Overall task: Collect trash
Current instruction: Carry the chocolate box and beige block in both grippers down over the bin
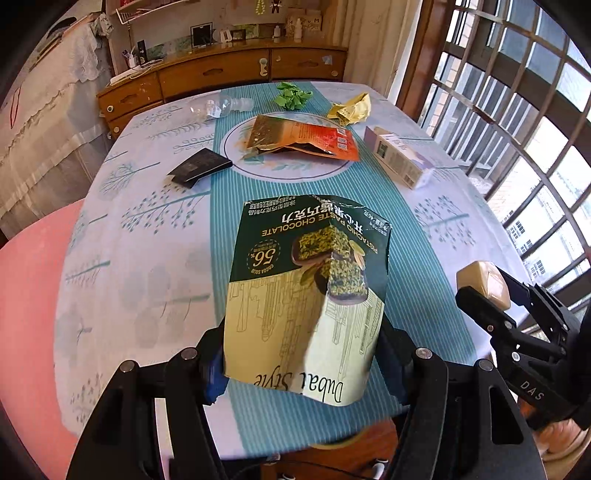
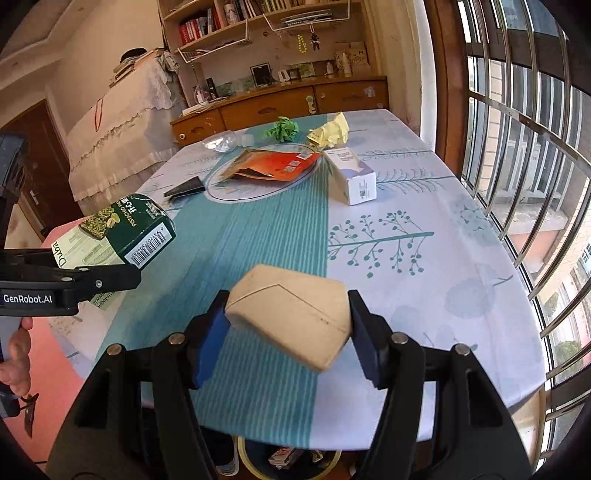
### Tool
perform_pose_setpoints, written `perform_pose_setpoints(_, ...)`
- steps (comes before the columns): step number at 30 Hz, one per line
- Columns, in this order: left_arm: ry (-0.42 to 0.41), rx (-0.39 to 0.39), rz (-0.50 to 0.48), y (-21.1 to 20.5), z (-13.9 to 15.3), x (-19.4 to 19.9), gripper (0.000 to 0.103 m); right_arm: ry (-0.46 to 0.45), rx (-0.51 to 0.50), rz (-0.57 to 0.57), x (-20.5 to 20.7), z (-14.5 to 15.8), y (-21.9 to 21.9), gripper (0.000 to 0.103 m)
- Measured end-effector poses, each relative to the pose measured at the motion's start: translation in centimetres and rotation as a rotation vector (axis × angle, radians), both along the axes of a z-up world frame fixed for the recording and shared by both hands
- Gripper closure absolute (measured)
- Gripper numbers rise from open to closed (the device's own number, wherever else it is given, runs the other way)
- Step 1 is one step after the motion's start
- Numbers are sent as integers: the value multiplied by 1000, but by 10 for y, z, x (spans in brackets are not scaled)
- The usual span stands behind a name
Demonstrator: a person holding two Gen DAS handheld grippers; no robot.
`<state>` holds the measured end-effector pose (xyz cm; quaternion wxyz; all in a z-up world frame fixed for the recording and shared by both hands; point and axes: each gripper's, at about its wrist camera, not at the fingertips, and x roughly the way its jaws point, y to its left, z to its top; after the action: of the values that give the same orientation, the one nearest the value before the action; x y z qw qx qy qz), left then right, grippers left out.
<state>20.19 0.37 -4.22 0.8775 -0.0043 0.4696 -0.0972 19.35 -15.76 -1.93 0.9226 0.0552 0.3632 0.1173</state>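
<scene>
Two grips held: left gripper (image 1: 303, 365) clamped the green-and-cream chocolate carton (image 1: 308, 291), right gripper (image 2: 284, 332) the tan cardboard box (image 2: 290, 317); the crumpling carton risked slipping beyond the table's near edge (image 2: 258, 432).

The table (image 2: 443, 258) wears a cloth printed with teal trees. Behind it a wooden sideboard (image 2: 280, 103) runs along the wall, bookshelves (image 2: 229, 22) above. Left of the sideboard stands something under a lace cover (image 2: 122, 122). Right of the table, a barred window (image 2: 517, 147).
</scene>
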Motion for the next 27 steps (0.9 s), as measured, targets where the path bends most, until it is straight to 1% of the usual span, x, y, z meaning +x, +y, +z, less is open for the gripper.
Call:
perform_pose_setpoints(4,-14,-15,-29,9,12,-52,37,-17,1,57,-44,20,15,44)
perform_pose_setpoints(7,-15,-20,-54,12,15,-88,37,-16,10,97,-76,31,25,44)
perform_pose_setpoints(10,-2,-35,-76,13,10,-123,37,3,22,130,-107,34,32,44)
perform_pose_setpoints(13,27,-52,-93,12,-4,-151,37,35,17,148,-129,28,37,44)
perform_pose_setpoints(16,62,-69,-107,9,-25,-171,37,62,-5,157,-150,15,40,44)
perform_pose_setpoints(18,90,-71,-110,7,-45,-181,37,90,-25,161,-159,0,41,44)
perform_pose_setpoints(23,186,-86,-108,3,-98,-191,37,185,-61,148,-165,-47,38,44)
perform_pose_setpoints(27,239,-70,-119,-6,-138,-195,37,272,-69,130,-156,-91,34,44)
